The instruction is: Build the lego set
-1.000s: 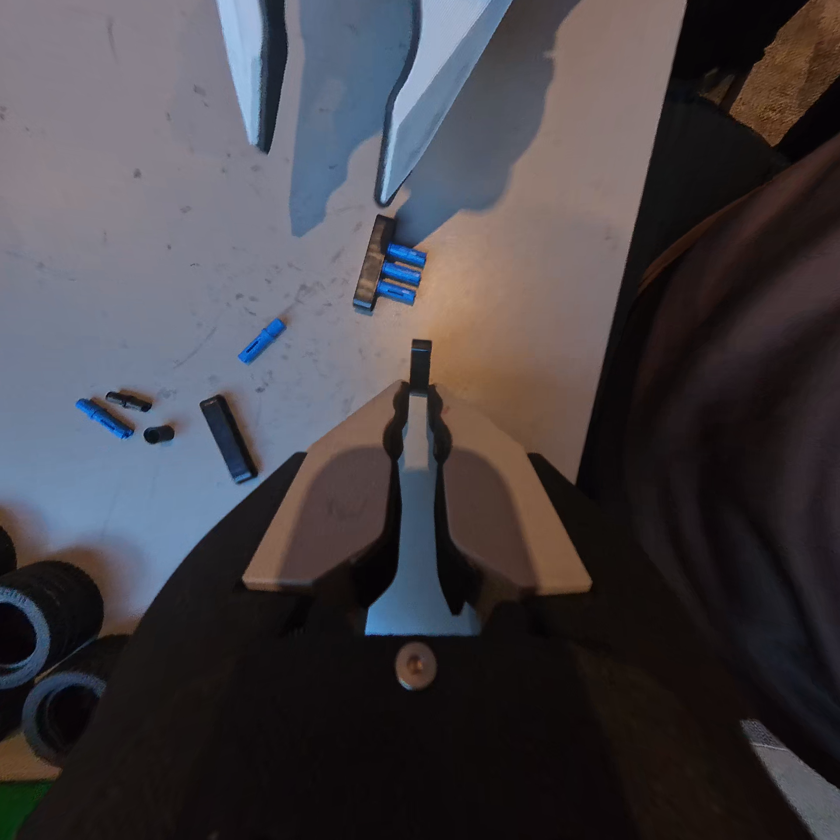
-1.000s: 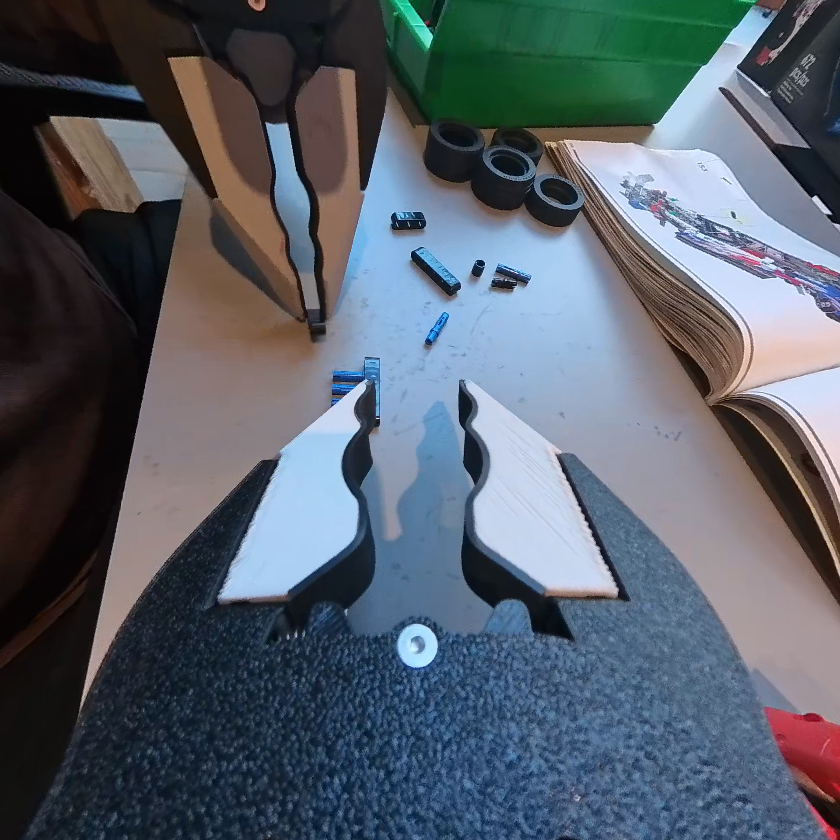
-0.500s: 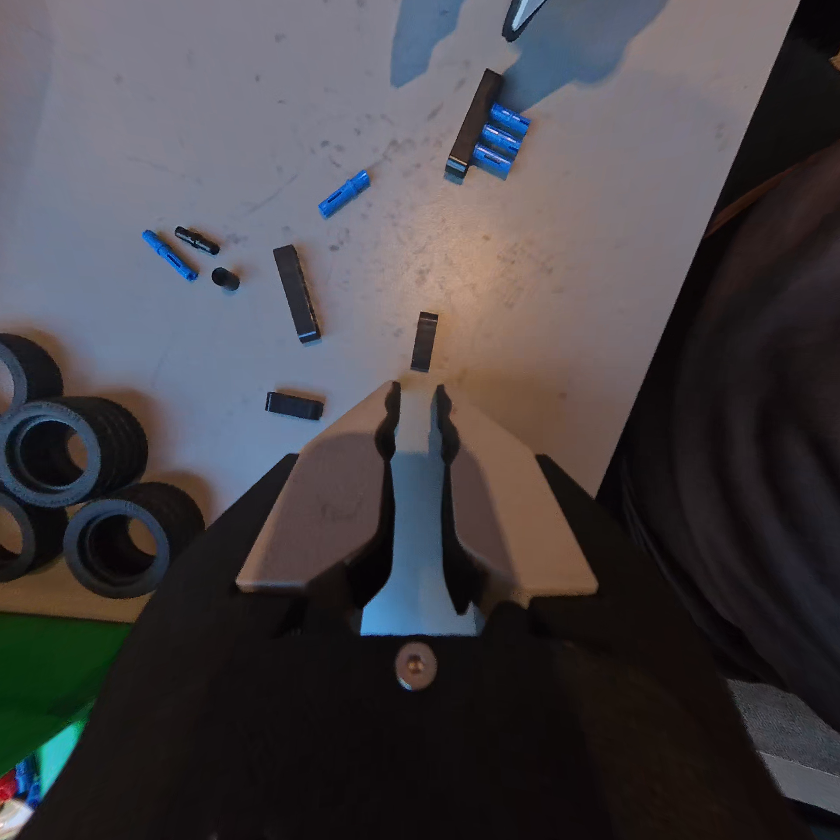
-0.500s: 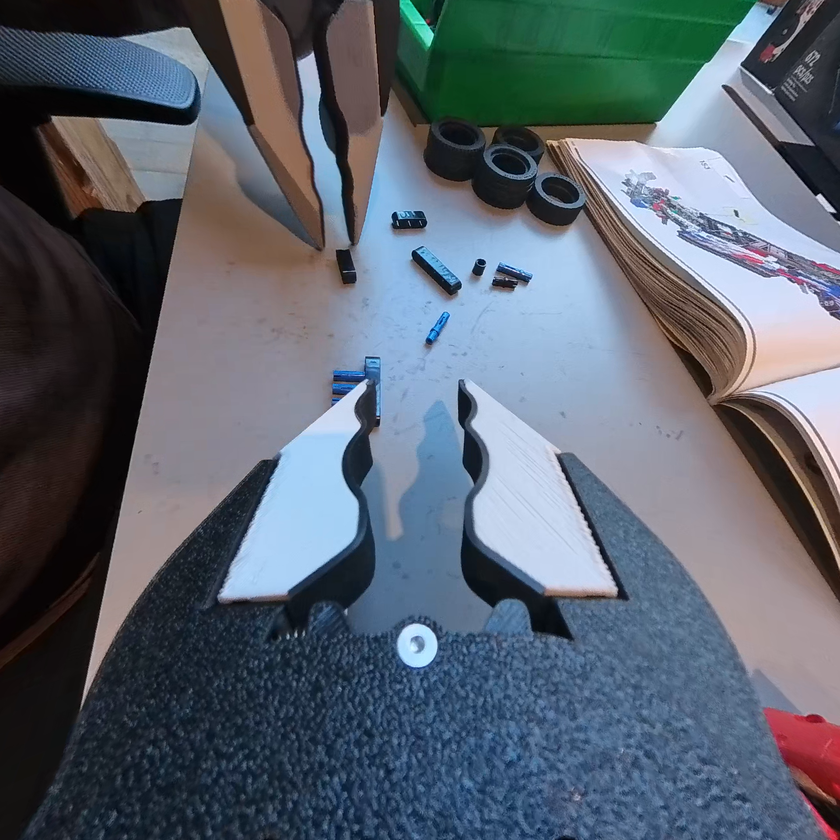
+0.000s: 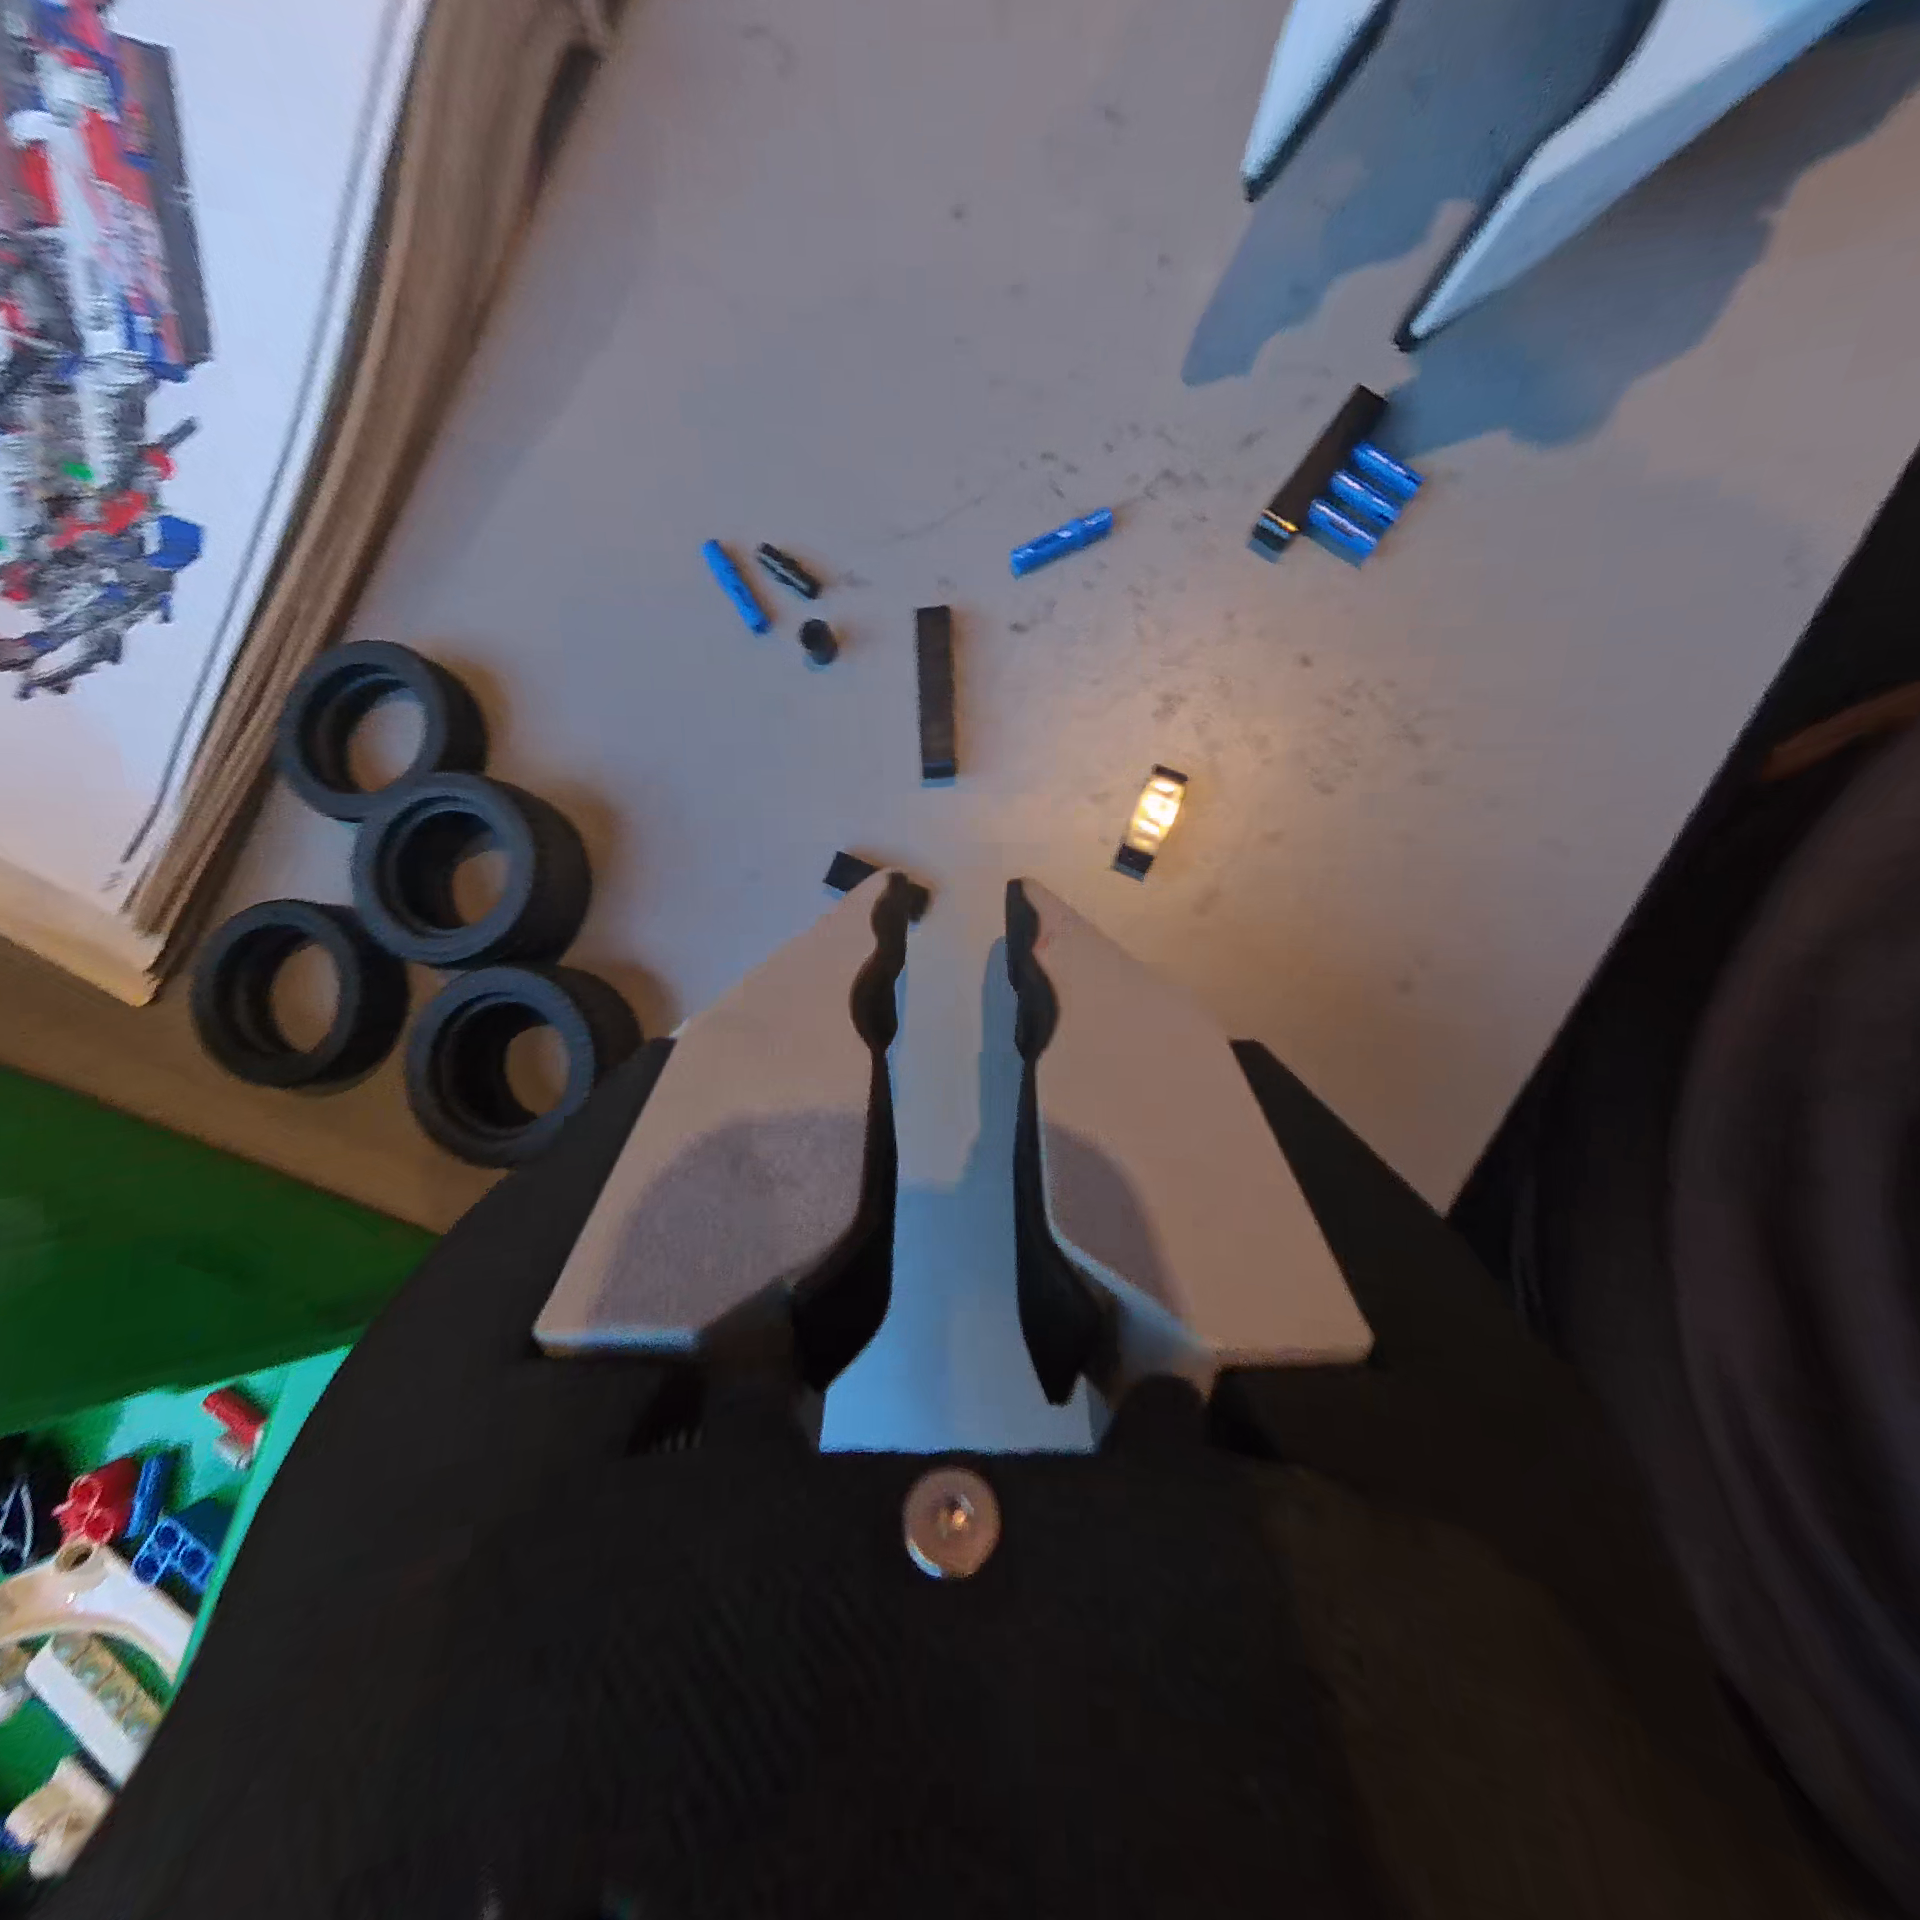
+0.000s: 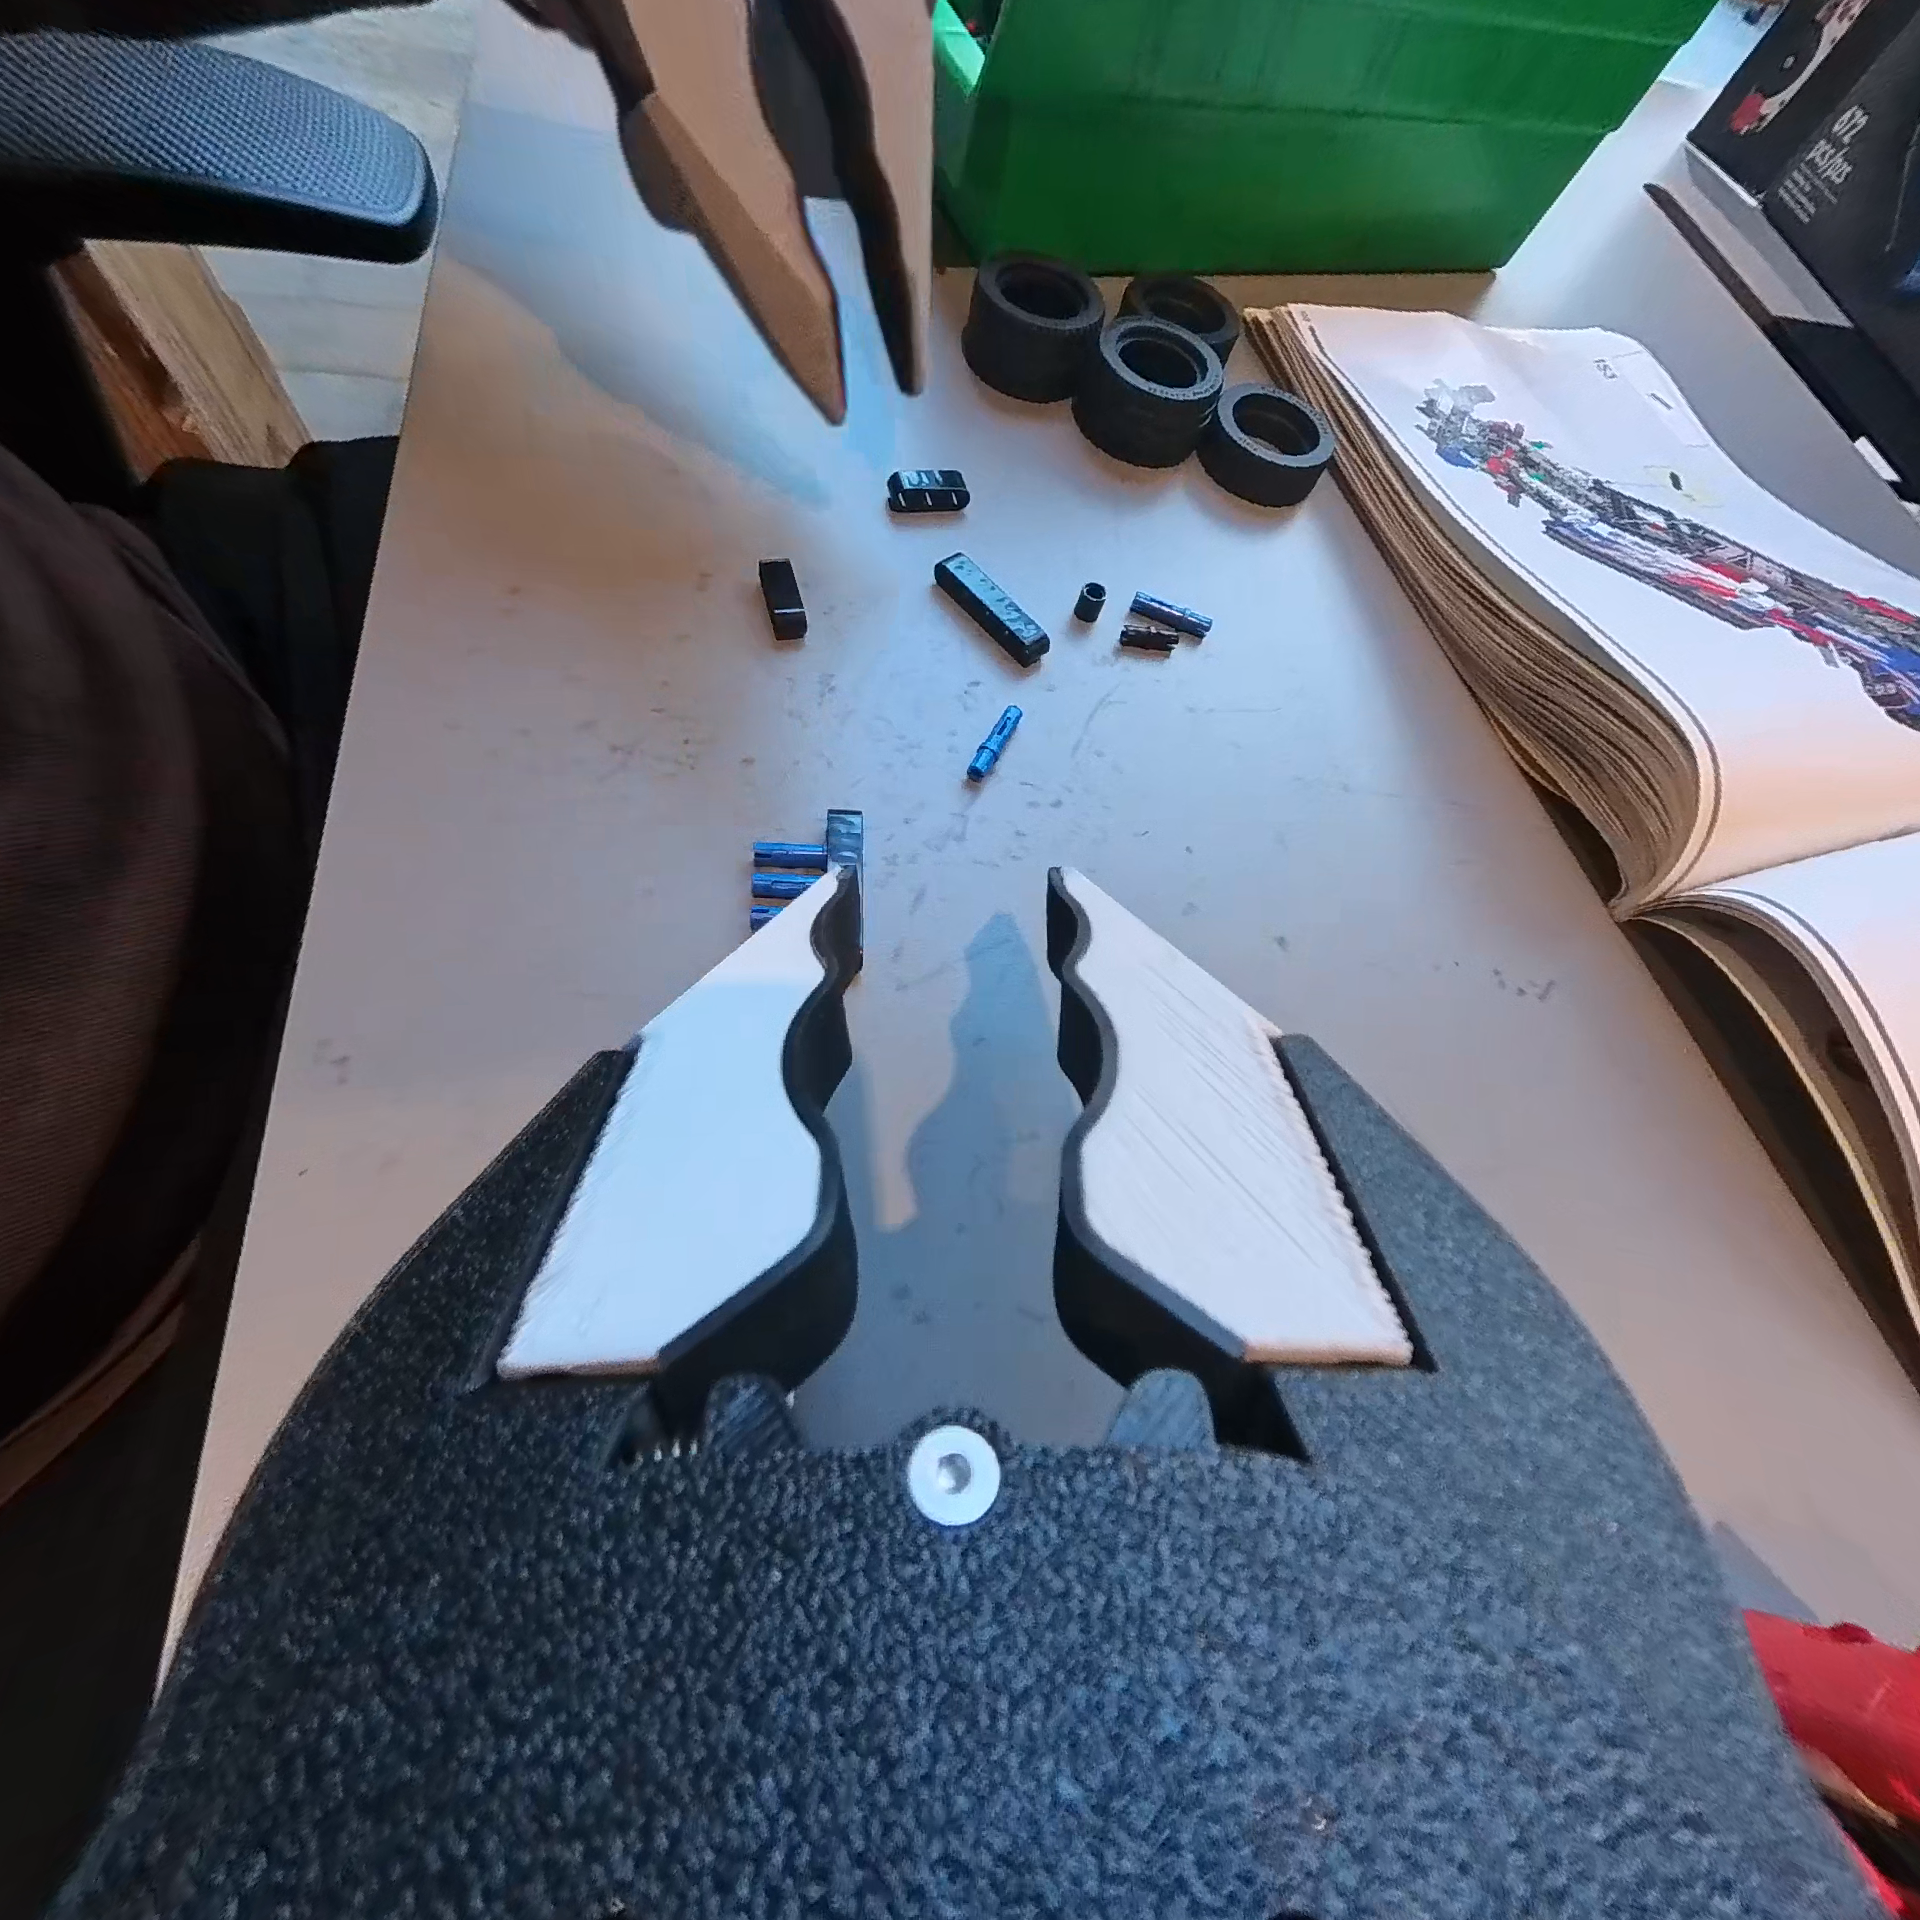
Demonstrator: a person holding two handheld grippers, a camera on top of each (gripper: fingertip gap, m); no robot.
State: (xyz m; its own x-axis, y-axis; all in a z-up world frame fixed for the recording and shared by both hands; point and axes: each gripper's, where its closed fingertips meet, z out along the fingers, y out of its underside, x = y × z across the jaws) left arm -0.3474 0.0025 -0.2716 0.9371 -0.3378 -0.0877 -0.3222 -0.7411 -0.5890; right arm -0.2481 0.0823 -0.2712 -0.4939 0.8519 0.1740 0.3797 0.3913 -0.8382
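My left gripper (image 5: 954, 888) is open and empty and hovers above the table; it also shows at the top of the right wrist view (image 6: 875, 403). A small black piece (image 5: 1151, 821) lies free on the table just right of it, lit by a sun patch, and shows in the right wrist view too (image 6: 781, 597). Another short black piece (image 6: 928, 490) lies partly behind my left finger (image 5: 831, 966). My right gripper (image 6: 951, 878) is open and empty. A black beam with three blue pins (image 6: 847, 836) lies at its left fingertip, untouched, and also shows in the left wrist view (image 5: 1320, 468).
A long black beam (image 5: 935, 691), a loose blue pin (image 5: 1060, 540), another blue pin (image 5: 735, 585), a black pin (image 5: 788, 569) and a black bush (image 5: 819, 639) lie on the table. Several black tyres (image 6: 1153, 384), a green bin (image 6: 1247, 125) and an open instruction book (image 6: 1558, 582) stand beyond. The small black piece (image 5: 1151, 821) is closer to my left gripper, around 4 cm from its tips; the right tips are 10 cm off. Seen from the right wrist view (image 6: 782, 583) as well.
My left gripper opened and let the small black piece go onto the table, then drew back towards the tyres and the bin. My right gripper stayed open and still.
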